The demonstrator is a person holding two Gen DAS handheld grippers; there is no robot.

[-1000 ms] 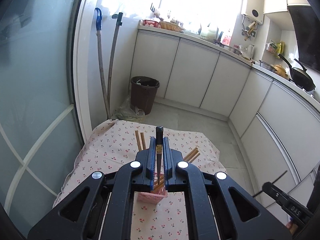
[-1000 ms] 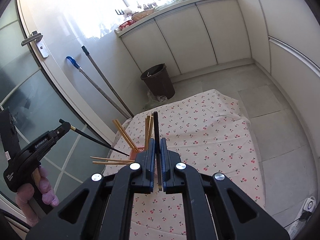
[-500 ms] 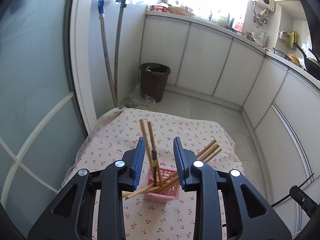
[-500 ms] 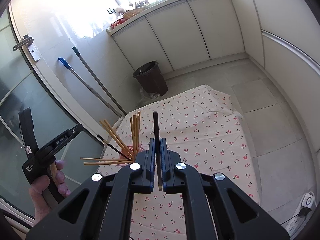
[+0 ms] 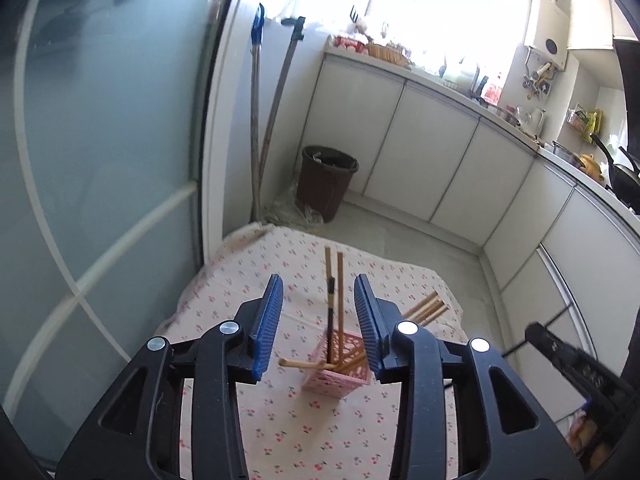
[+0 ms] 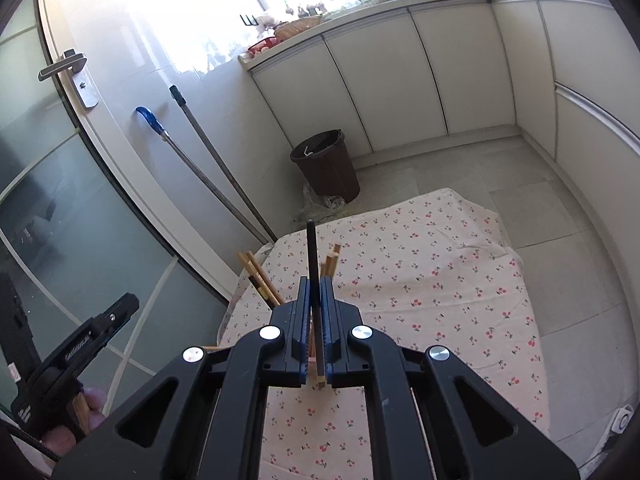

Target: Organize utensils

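Note:
A pink slotted holder [image 5: 337,364] stands on the cherry-print cloth [image 5: 256,276] and holds several wooden chopsticks [image 5: 340,280] and one black chopstick [image 5: 330,312]. My left gripper [image 5: 318,322] is open and empty, its jaws apart above and on either side of the holder. My right gripper [image 6: 317,316] is shut on another black chopstick [image 6: 312,256], which points up and away over the cloth [image 6: 420,280]. Wooden chopsticks [image 6: 256,276] stick out left of it; the holder is mostly hidden behind the right gripper's jaws.
A brown bin [image 5: 328,178] stands on the floor beyond the table, with two mop handles [image 5: 256,120] leaning on the wall. White cabinets [image 5: 432,152] run along the back and right. A glass door [image 6: 60,220] is at the left. The other hand-held gripper [image 6: 76,360] shows at the lower left.
My left gripper opened and let go of the black chopstick, which now stands in the pink holder, then drew back and up. My right gripper kept hold of its chopstick and shifted slightly.

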